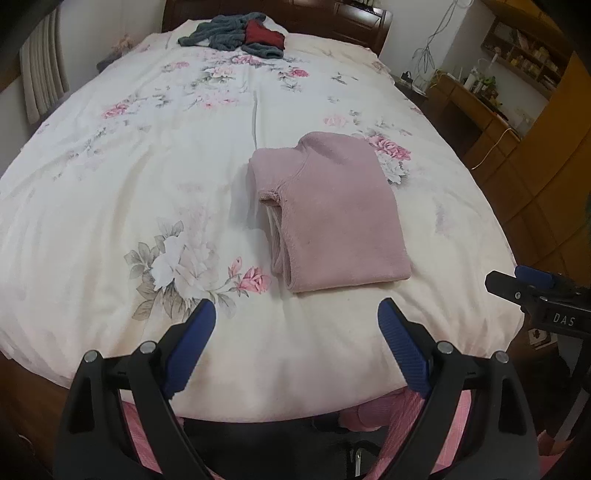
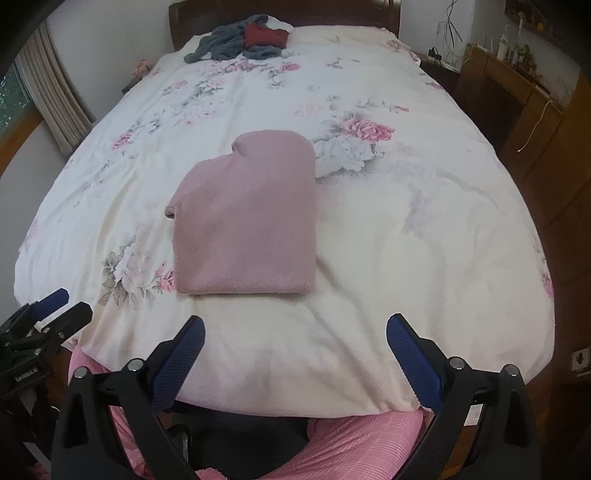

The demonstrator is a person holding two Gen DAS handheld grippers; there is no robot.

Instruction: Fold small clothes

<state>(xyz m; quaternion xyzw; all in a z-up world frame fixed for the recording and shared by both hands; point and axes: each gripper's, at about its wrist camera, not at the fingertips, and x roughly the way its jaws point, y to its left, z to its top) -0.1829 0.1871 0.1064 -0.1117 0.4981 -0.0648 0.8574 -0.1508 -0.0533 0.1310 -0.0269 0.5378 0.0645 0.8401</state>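
On the floral cream bed cover (image 1: 110,206), a folded dusty-pink knit garment (image 1: 332,218) is laid near the front edge. Both the left claw (image 1: 297,323) and right claw (image 2: 295,338) are held wide open, empty. The loose layered left edge could be pulled apart if only the top layer is caught.

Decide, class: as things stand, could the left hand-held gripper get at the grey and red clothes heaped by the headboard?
Probably not without moving up. The left hand-held gripper hangs open at the foot of the bed; the grey and red clothes lie at the far end, beyond the folded pink garment.
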